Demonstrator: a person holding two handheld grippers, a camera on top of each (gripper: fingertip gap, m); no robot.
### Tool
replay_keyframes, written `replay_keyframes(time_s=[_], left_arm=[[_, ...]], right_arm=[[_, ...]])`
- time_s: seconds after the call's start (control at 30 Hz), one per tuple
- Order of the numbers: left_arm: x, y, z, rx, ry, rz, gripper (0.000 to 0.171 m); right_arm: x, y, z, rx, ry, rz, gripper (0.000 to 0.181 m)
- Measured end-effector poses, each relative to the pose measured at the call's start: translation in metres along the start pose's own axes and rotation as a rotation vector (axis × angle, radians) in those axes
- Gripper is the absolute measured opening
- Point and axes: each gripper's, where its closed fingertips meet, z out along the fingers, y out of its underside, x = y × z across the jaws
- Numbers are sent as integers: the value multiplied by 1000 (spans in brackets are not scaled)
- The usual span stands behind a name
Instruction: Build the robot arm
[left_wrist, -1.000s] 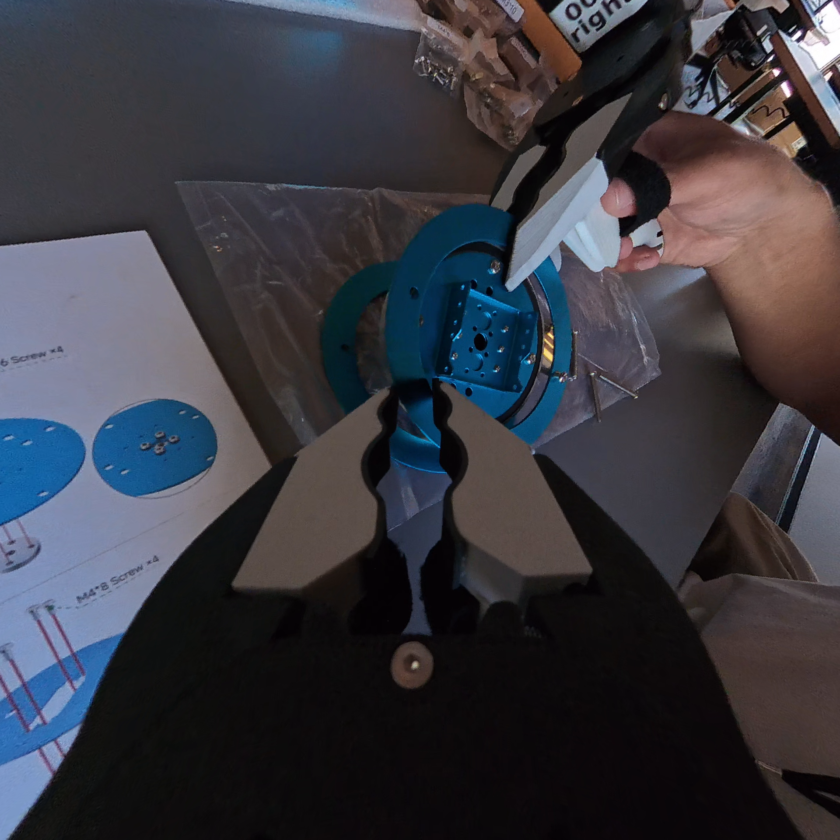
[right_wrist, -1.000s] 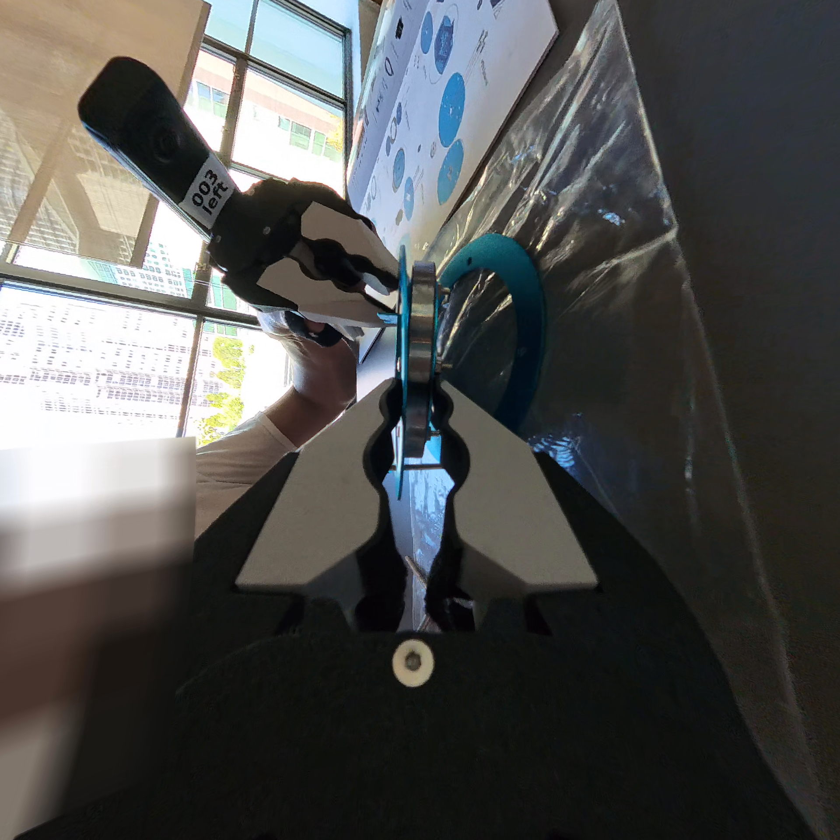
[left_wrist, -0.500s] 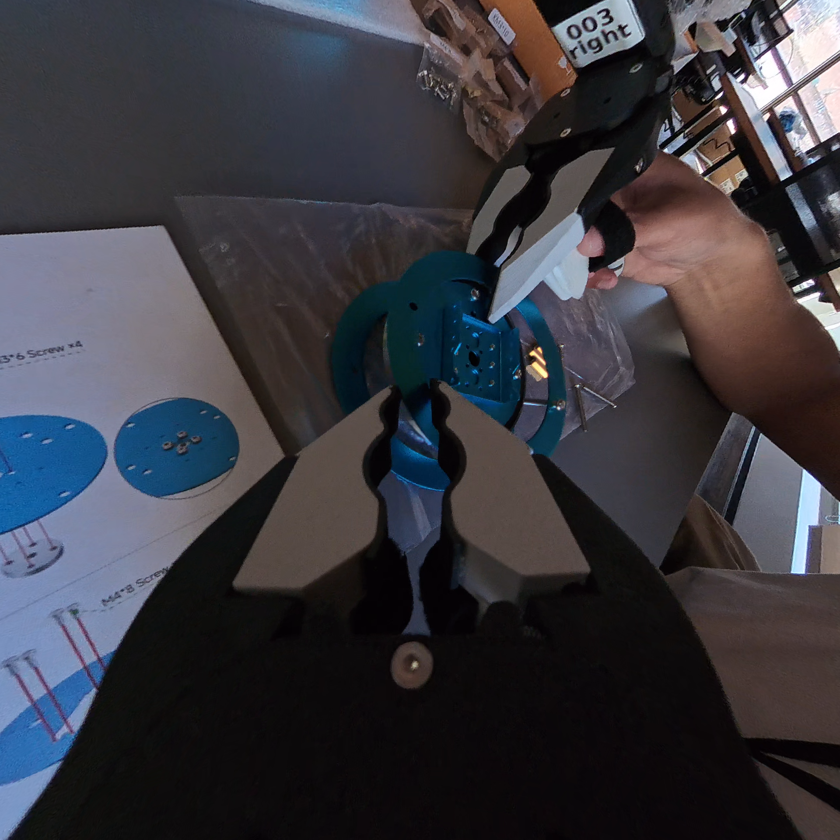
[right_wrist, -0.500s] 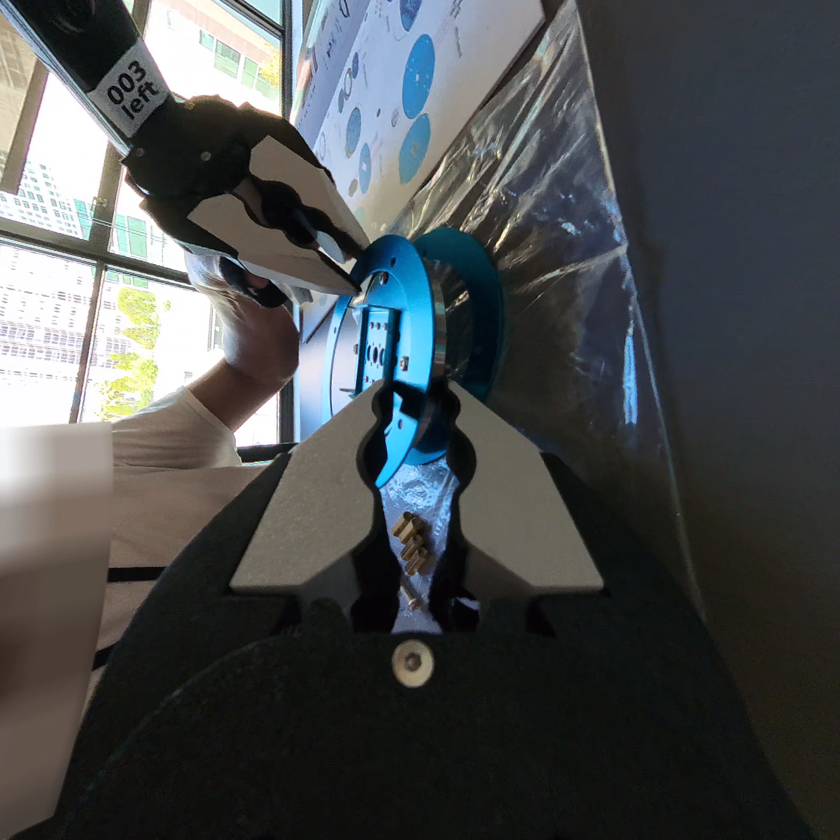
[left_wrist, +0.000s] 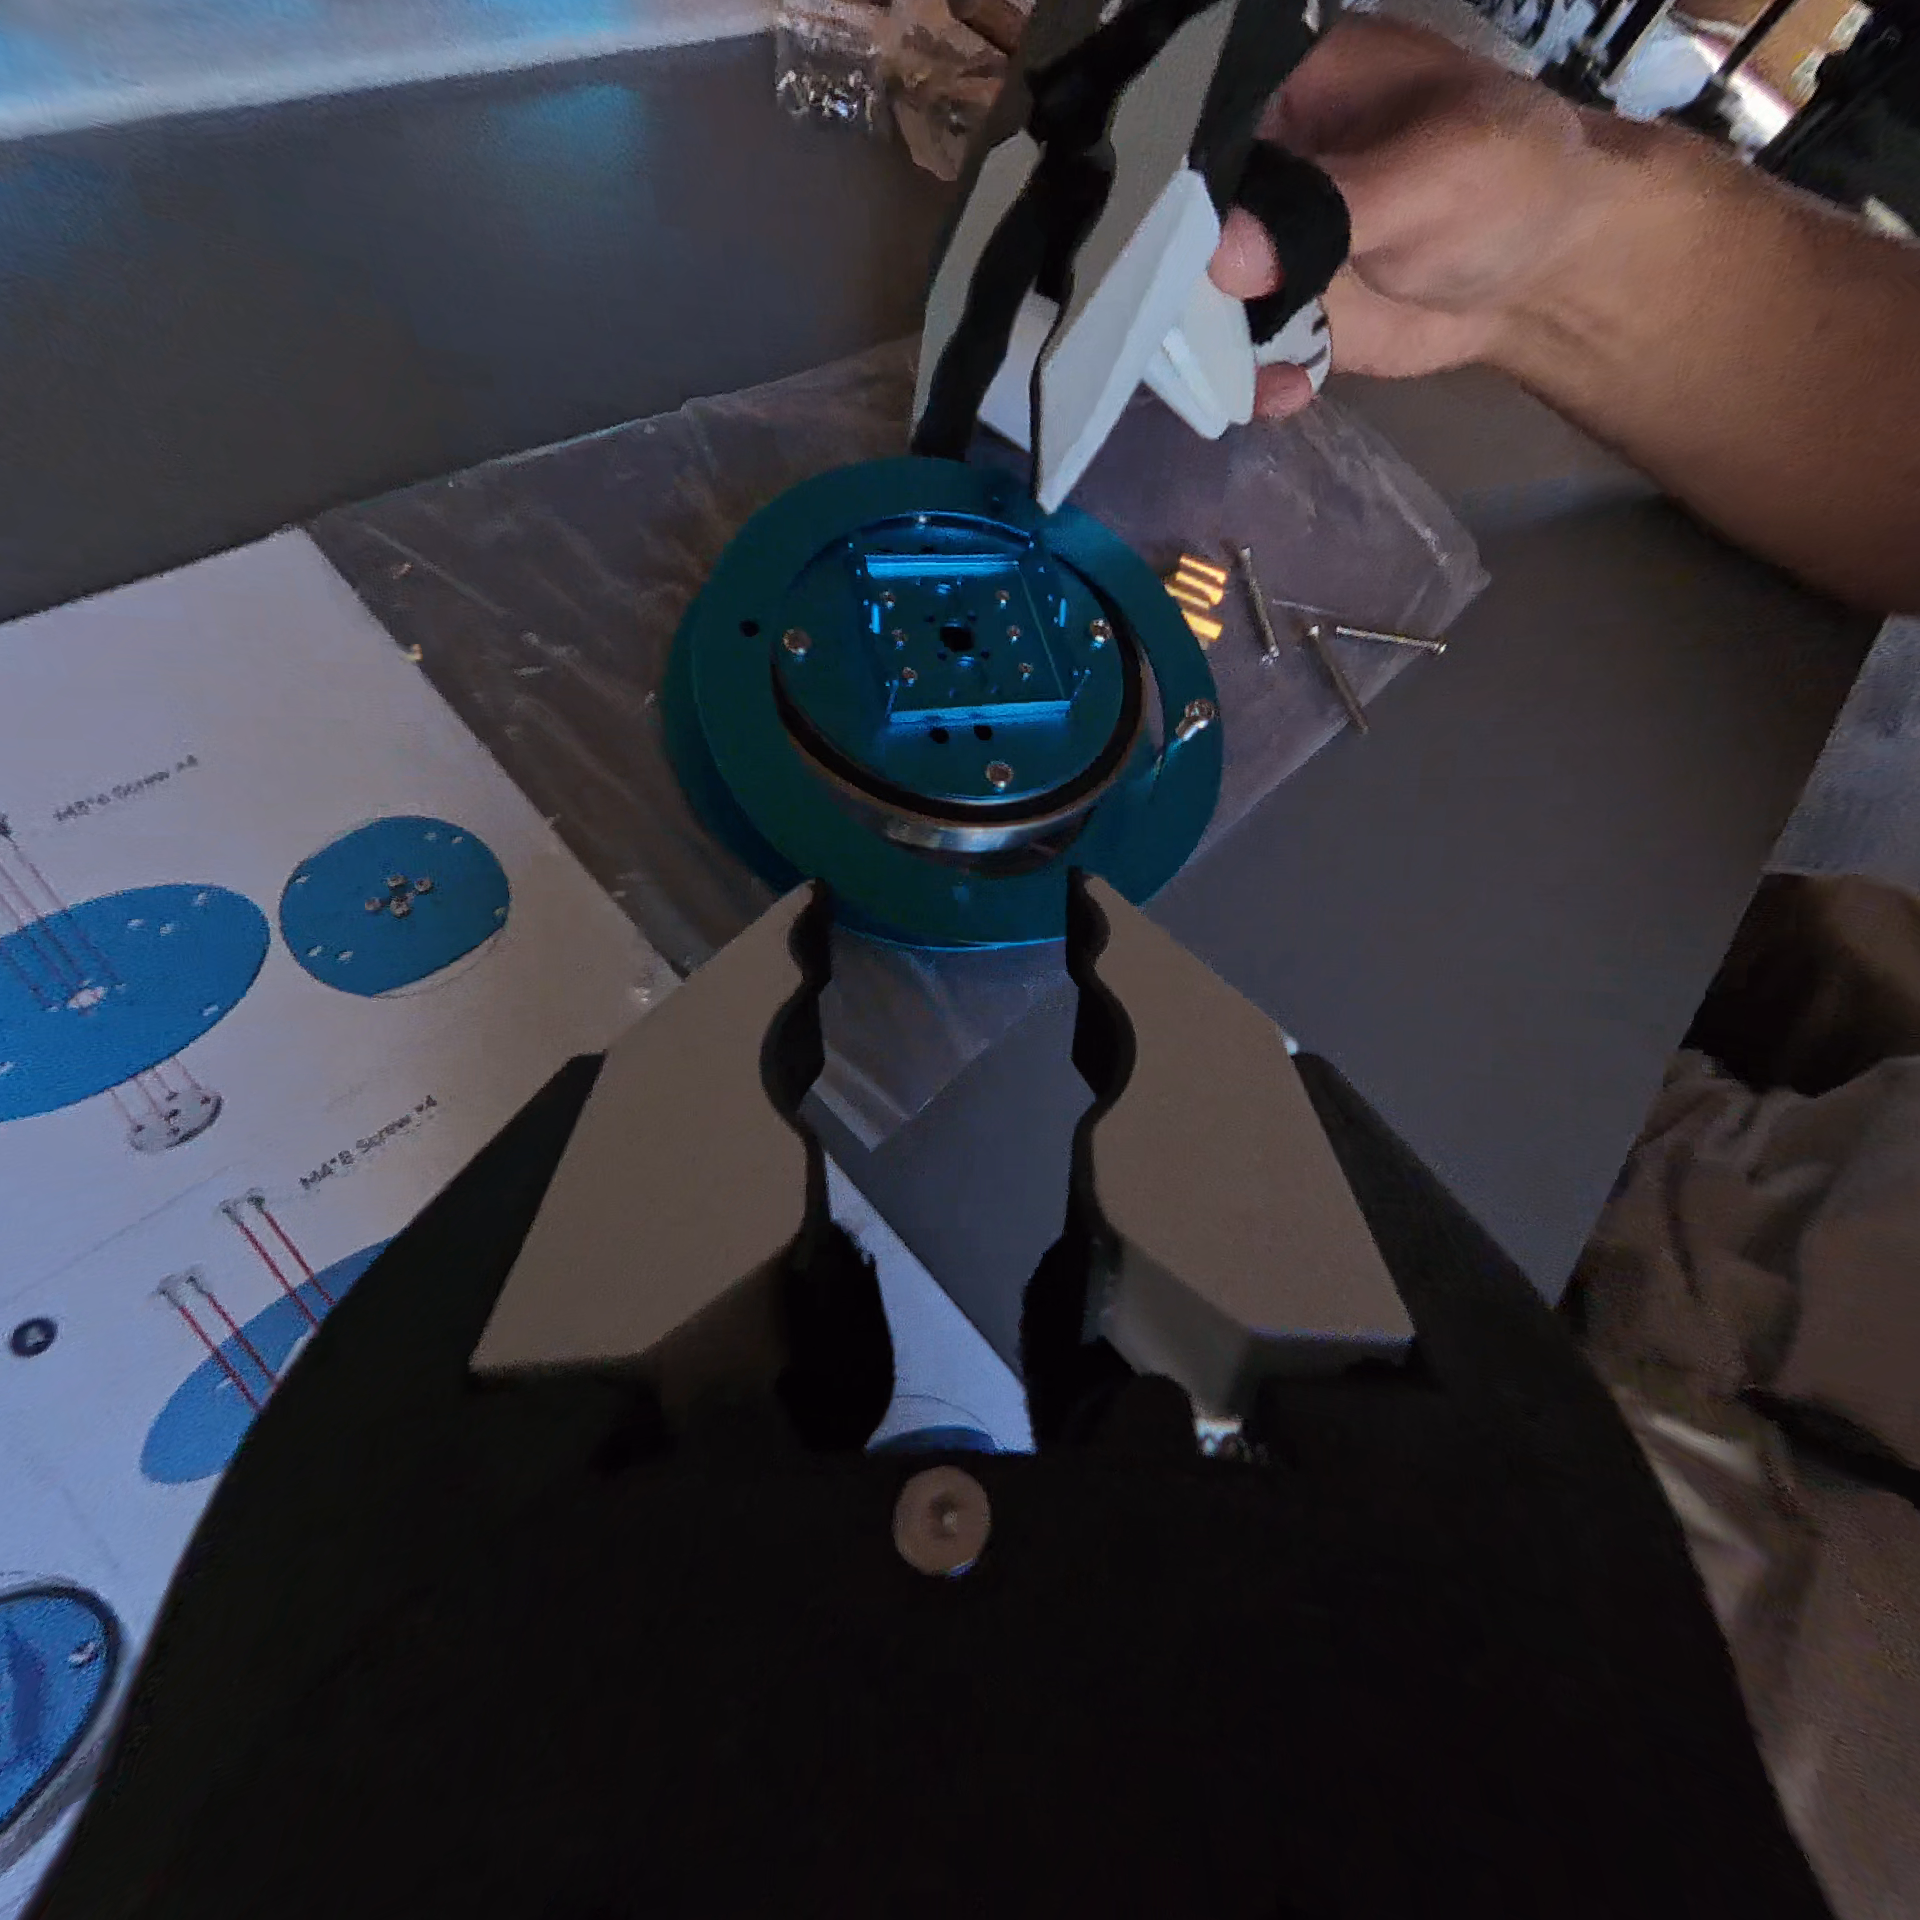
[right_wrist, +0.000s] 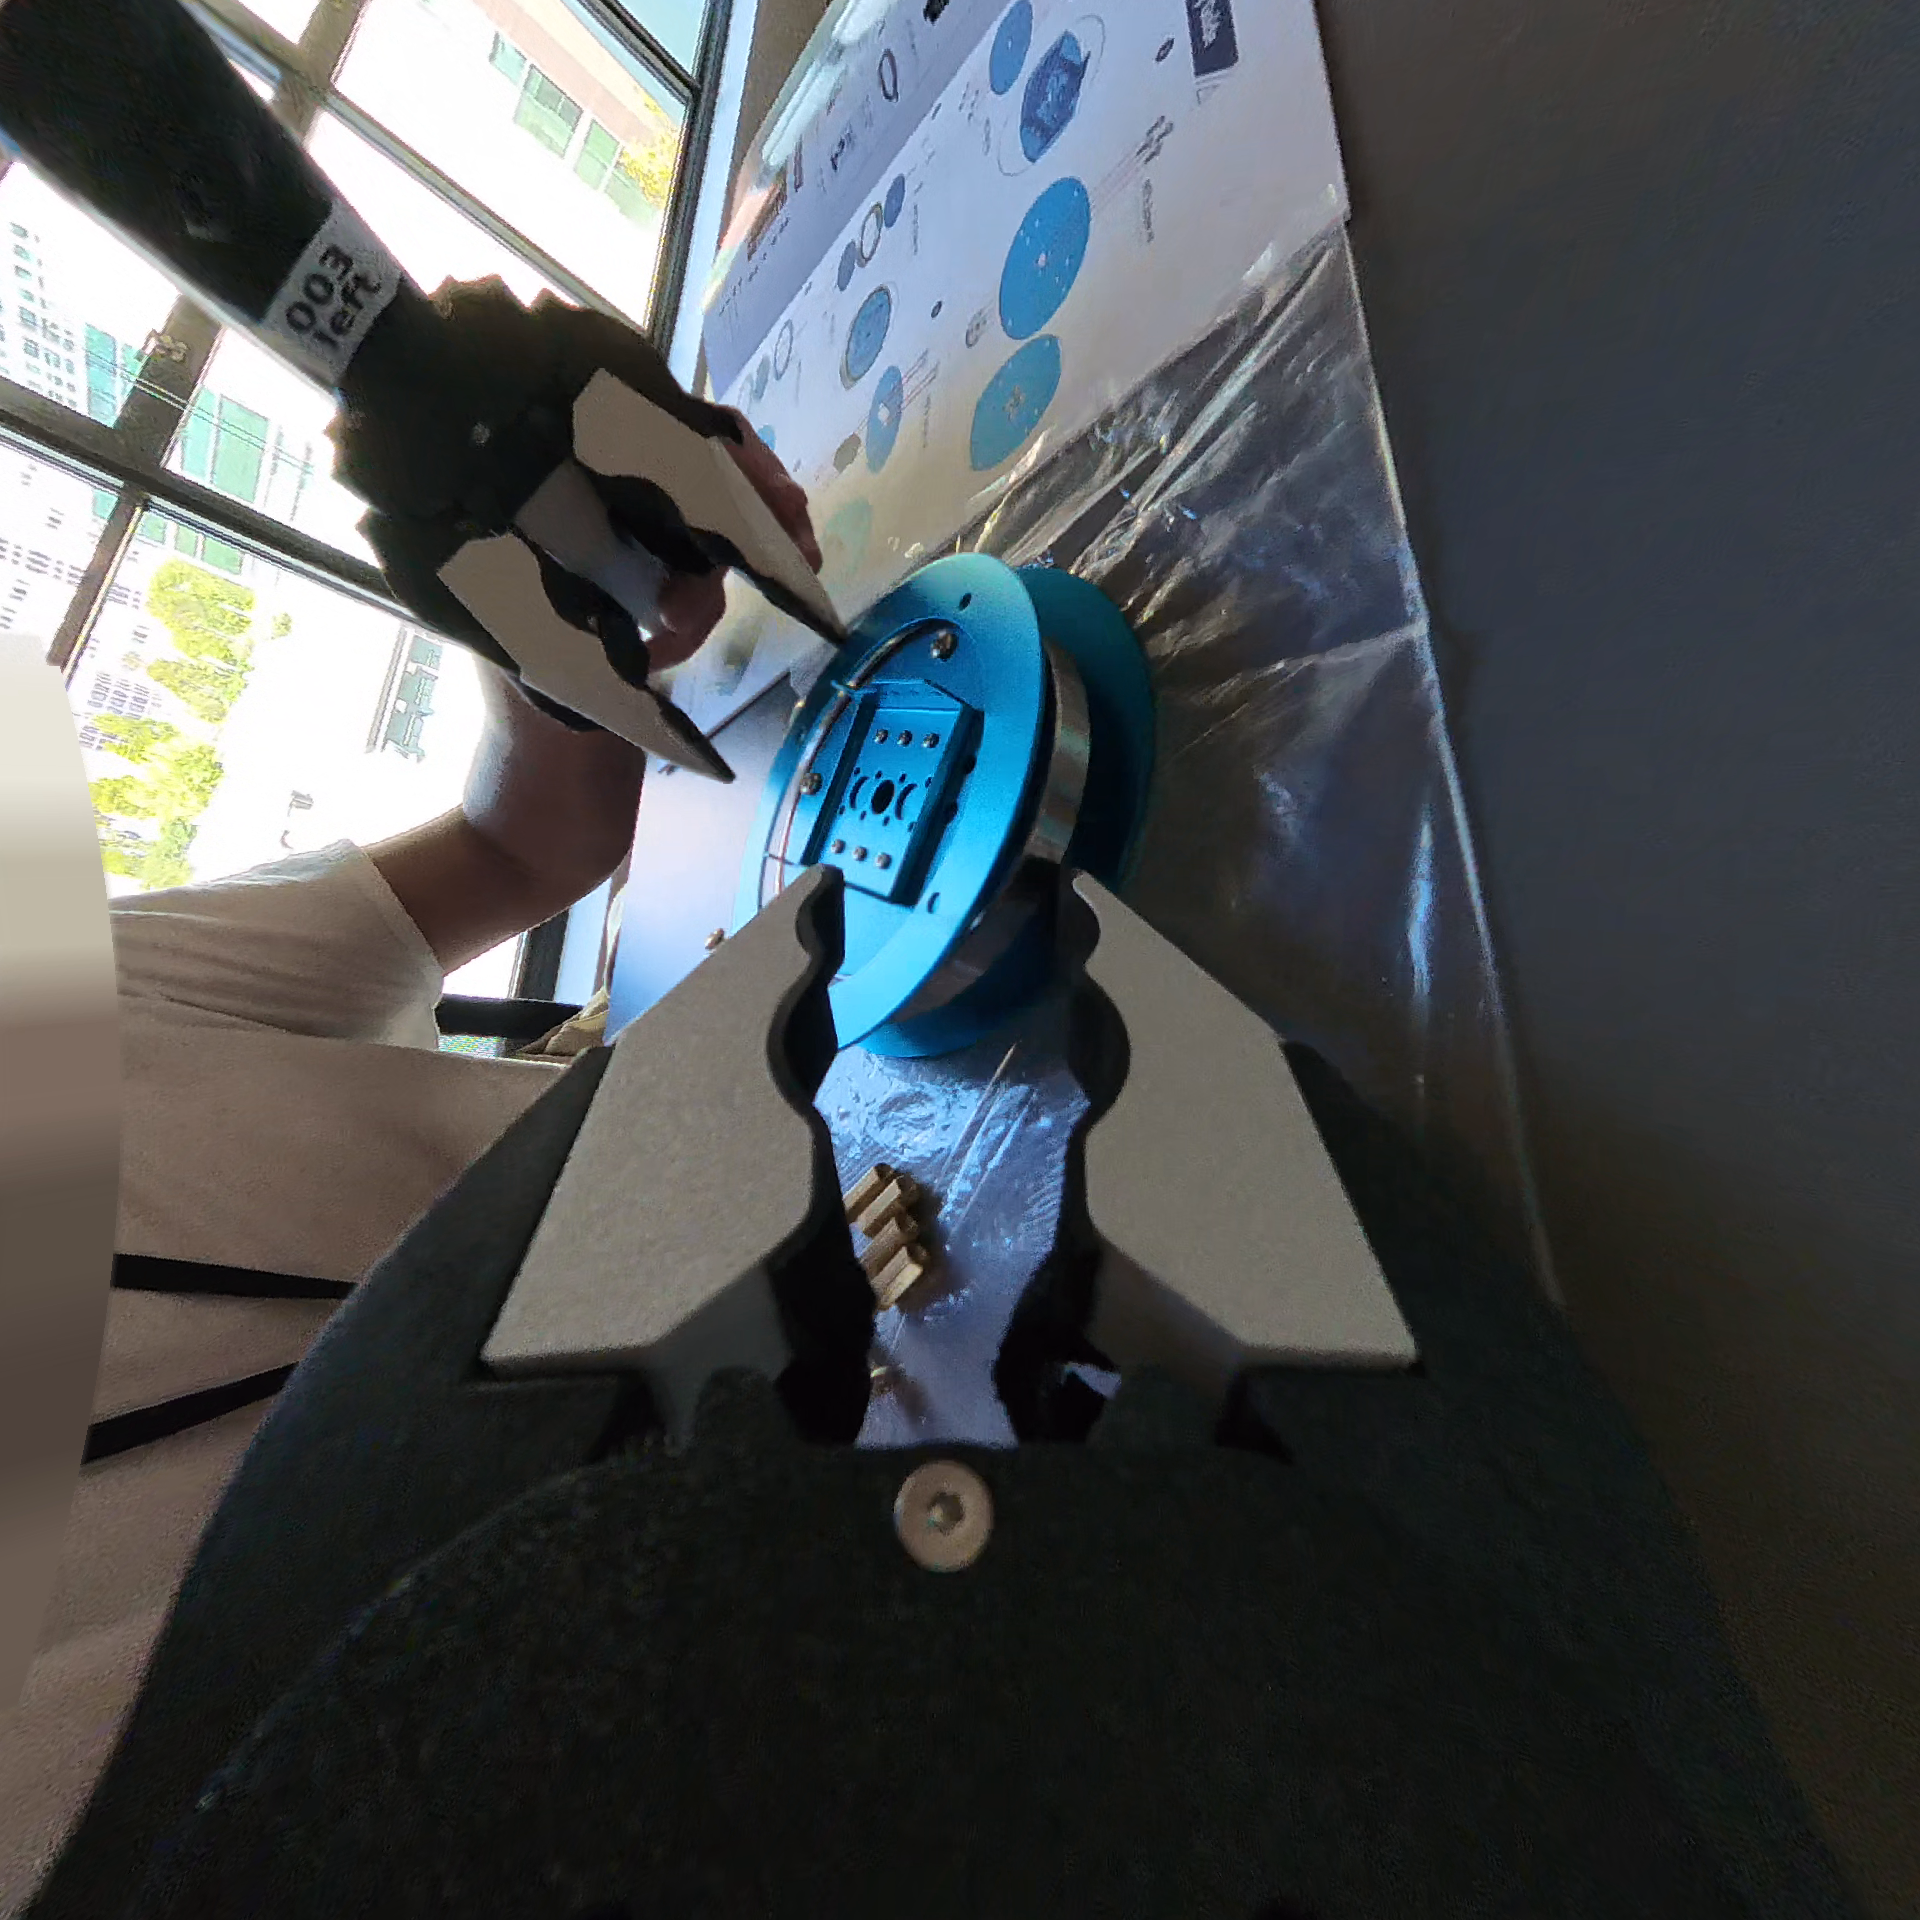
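Note:
A blue round assembly (left_wrist: 935, 727) with a square bracket in its middle and a silver bearing band lies flat on a second blue ring (right_wrist: 1127, 727), on a clear plastic sheet (left_wrist: 520, 582). My left gripper (left_wrist: 945, 899) is open and empty, with its tips just short of the assembly's near rim. My right gripper (right_wrist: 951, 883) is open and empty, with its tips at the rim on the opposite side. The right gripper (left_wrist: 987, 468) also shows in the left wrist view, above the far rim. The left gripper (right_wrist: 784, 707) shows open in the right wrist view.
A white instruction sheet (left_wrist: 208, 935) with blue diagrams lies left of the plastic sheet. Brass standoffs (left_wrist: 1190, 603) and long screws (left_wrist: 1320, 644) lie on the plastic to the right. Bags of small parts (left_wrist: 883, 83) sit at the back. The dark table's edge (left_wrist: 1787, 748) is at the right. The tips of one gripper are about 10 cm away from the tips of the other.
Both grippers were shut on the assembly's rim and held it on edge. Both have opened and let go, and it has tipped down flat onto the ring.

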Motion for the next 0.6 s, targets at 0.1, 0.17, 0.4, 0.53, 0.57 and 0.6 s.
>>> replay_keyframes(time_s=[0.1,0.17,0.4,0.53,0.57,0.6], left_arm=[[0,8,3,-31,-102,143,53],[2,12,8,-68,-120,164,53],[2,12,10,-77,-115,136,53],[4,13,8,-68,-90,122,53],[4,13,8,-69,-91,128,53],[4,14,8,-75,-96,139,53]], right_arm=[[1,-2,-3,35,30,-41,39],[-2,-9,-7,94,32,-75,33],[-7,-10,-12,114,-19,-32,29],[3,-10,-20,111,47,-66,34],[3,-5,-16,79,54,-76,37],[2,0,-10,42,51,-88,39]])
